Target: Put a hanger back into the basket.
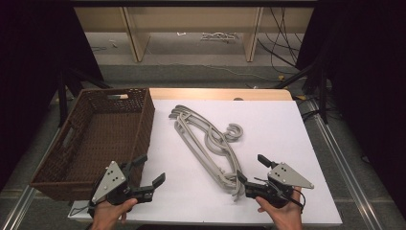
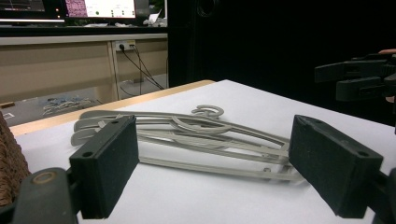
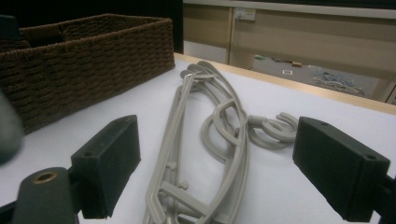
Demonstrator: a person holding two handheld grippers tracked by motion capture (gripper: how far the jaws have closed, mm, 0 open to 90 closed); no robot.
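Observation:
A stack of grey plastic hangers lies slanted across the middle of the white table top, hooks curled to the right. My left gripper rests near the front edge, left of the hangers, jaws wide open with nothing between them. My right gripper stands open at the hangers' near end, just right of it. In the left gripper view the hangers lie ahead between my pads and the right gripper shows at far right. In the right gripper view the hangers run away from the jaws.
A brown woven basket sits at the table's left side, also in the right gripper view as the basket. Beyond the table are a wooden bench frame and cables on the floor.

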